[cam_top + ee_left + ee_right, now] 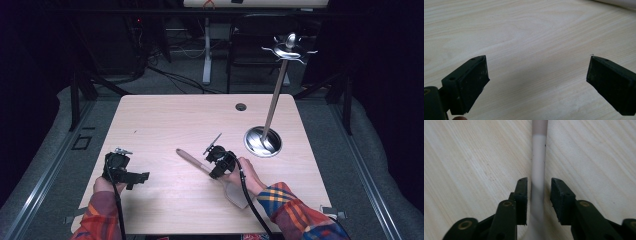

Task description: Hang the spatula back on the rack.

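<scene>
A pale spatula [192, 160] lies flat on the wooden table [165, 120], handle toward the far left, blade near the person's right hand. My right gripper [216, 172] points down at its handle. In the right gripper view the handle [539, 157] runs straight up between the two jaws of the right gripper [539, 195], with a thin gap on each side, so the pads do not press on it. My left gripper [140, 179] rests near the table's front left. Its jaws [537, 75] stand wide open over bare wood, nothing between them.
A metal utensil stand has a round base [262, 141] on the table's right side, and its thin pole rises to a hooked top [289, 49]. A cable hole [241, 106] sits near the far edge. A chair [255, 40] stands behind the table.
</scene>
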